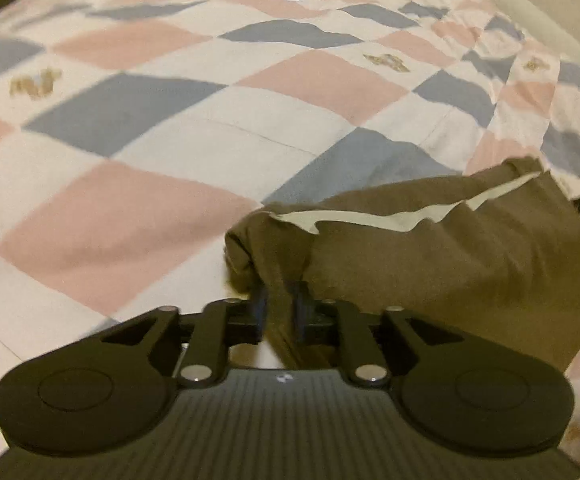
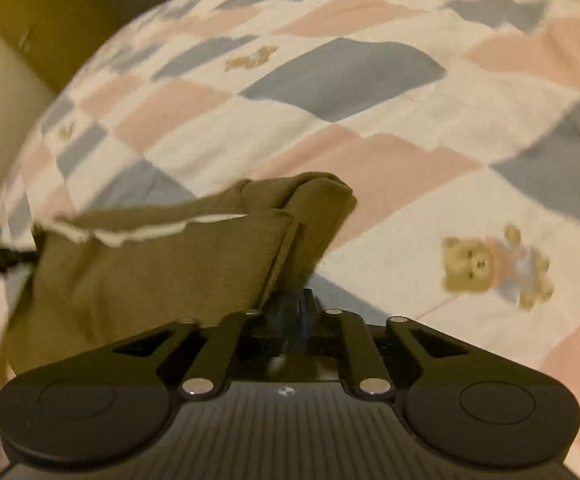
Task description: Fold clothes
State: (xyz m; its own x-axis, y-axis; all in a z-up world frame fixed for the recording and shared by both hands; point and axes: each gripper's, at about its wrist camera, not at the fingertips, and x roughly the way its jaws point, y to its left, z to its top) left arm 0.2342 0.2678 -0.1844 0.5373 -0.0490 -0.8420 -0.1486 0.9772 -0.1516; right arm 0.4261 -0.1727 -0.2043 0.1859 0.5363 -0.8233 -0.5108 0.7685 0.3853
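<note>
A brown garment (image 1: 449,256) with a pale inner lining along its top edge hangs stretched between my two grippers above the bed. My left gripper (image 1: 280,304) is shut on the garment's left corner, cloth bunched between the pads. In the right wrist view the same brown garment (image 2: 162,264) spreads to the left, and my right gripper (image 2: 295,304) is shut on its right corner, where a fold of cloth sticks up. The other gripper shows as a dark tip at the frame edge in each view.
A bed with a checked quilt (image 1: 194,120) in pink, grey-blue and white squares, printed with small teddy bears (image 2: 493,268), fills both views. Past the quilt's left edge in the right wrist view lies a dark olive floor or wall area (image 2: 70,12).
</note>
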